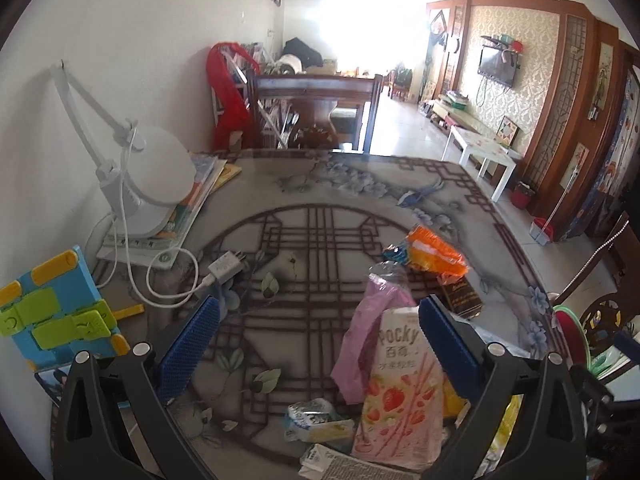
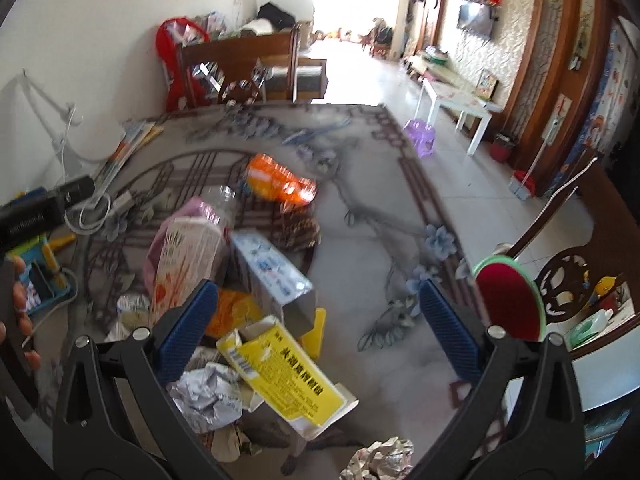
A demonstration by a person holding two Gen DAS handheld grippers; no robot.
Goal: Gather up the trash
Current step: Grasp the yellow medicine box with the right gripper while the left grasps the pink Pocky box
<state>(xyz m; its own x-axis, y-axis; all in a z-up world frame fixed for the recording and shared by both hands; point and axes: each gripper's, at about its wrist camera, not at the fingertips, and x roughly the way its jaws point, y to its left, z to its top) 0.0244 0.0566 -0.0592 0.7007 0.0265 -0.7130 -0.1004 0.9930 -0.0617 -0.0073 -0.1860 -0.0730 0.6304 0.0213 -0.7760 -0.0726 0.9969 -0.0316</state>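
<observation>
Patterned table (image 1: 320,216) w/ trash: Pocky box (image 1: 400,392) at 5 o'clock; left gripper (image 1: 320,340) & right gripper (image 2: 316,320) both spread wide, holding nothing.

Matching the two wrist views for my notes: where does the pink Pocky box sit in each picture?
Left wrist: the Pocky box lies lower right of centre, beside the right finger of the left tool.
Right wrist: the same box lies left of centre, above the left finger of the right tool.
Shared landmark: the orange wrapper, farther up the table than the box in both views.
</observation>
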